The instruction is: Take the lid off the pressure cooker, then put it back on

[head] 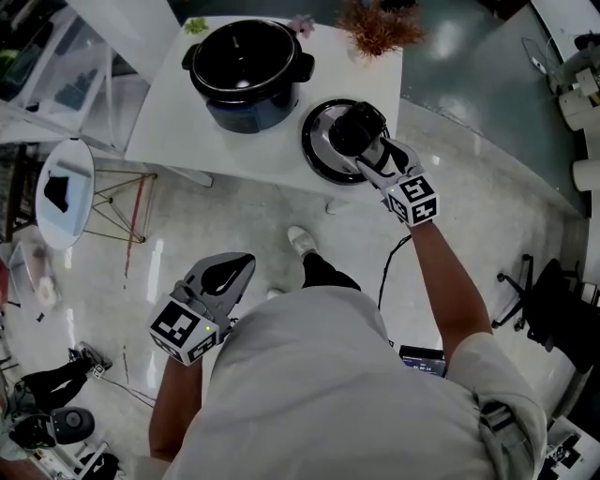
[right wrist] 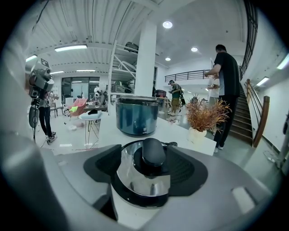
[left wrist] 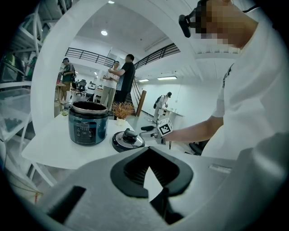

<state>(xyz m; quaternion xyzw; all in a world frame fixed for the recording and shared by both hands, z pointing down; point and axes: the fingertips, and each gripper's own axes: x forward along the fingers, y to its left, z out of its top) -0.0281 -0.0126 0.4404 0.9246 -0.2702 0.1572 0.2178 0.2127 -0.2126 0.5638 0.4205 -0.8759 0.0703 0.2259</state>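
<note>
The left gripper [head: 242, 265] hangs low by the person's body, jaws drawn together on nothing. On the table [head: 178, 122] the right gripper [head: 361, 141] straddles the knob [right wrist: 153, 152] of the lid [head: 319, 157], jaws apart and not clamped. The lid lies just beside the open cooker [head: 246, 70], so replacing it seems next: pinch the knob, lift, seat it level.

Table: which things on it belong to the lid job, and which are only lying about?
Job: cooker; lid.
Lying about: dried plant; small flower; green item.
</note>
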